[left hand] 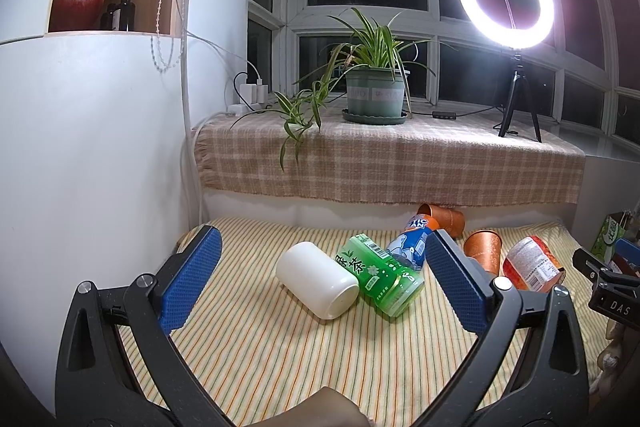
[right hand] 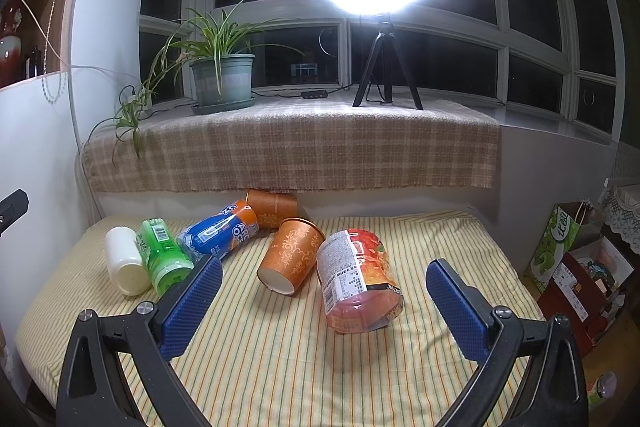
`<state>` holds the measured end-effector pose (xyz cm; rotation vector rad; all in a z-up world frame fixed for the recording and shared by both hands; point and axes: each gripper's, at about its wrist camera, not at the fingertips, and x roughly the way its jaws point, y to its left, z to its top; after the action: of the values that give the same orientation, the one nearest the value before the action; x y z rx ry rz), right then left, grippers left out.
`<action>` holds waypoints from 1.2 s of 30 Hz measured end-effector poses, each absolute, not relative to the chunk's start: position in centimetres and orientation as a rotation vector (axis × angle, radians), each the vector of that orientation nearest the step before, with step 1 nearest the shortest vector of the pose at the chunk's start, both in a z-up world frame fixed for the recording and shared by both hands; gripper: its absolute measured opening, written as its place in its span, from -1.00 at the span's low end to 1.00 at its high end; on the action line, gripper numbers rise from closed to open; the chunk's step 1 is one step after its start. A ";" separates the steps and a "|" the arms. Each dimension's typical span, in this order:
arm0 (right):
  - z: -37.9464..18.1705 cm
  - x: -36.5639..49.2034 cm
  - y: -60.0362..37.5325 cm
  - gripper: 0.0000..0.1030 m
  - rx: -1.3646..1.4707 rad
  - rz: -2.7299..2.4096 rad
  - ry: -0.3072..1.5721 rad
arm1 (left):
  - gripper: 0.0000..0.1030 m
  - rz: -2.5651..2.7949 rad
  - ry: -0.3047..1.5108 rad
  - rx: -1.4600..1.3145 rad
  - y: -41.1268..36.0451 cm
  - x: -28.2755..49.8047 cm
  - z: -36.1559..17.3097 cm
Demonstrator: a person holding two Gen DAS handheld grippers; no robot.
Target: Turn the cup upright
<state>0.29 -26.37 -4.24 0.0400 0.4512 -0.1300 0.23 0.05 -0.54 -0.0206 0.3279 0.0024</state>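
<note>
Several cups lie on their sides on the striped cloth. A white cup (left hand: 318, 279) (right hand: 124, 261) lies between the open fingers of my left gripper (left hand: 324, 255). A green cup (left hand: 380, 275) (right hand: 164, 255) and a blue-orange bottle (left hand: 414, 243) (right hand: 220, 229) touch it. Two orange cups (right hand: 290, 255) (right hand: 272, 207) lie further back. A red-labelled cup (right hand: 358, 279) (left hand: 530, 265) lies between the open fingers of my right gripper (right hand: 324, 271). Both grippers are empty and short of the cups.
The striped table (right hand: 280, 367) meets a white wall (left hand: 100, 167) at left and a checked-cloth sill (right hand: 288, 147) behind. A potted plant (left hand: 374, 91) and ring light tripod (right hand: 384, 67) stand on the sill. Boxes and bags (right hand: 576, 267) sit at right.
</note>
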 end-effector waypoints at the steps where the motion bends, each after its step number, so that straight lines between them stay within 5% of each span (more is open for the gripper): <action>1: -4.3 0.5 -26.5 1.00 0.038 -0.131 0.450 | 1.00 0.002 0.329 -0.020 0.0 0.2 -0.5; 36: -3.5 0.6 -25.9 1.00 0.003 -0.146 0.430 | 1.00 0.007 0.367 -0.035 0.3 1.2 -1.7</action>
<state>0.65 -25.88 -3.45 0.0032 0.4303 -0.1464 1.22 0.32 -1.67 -0.0345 0.3671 0.0071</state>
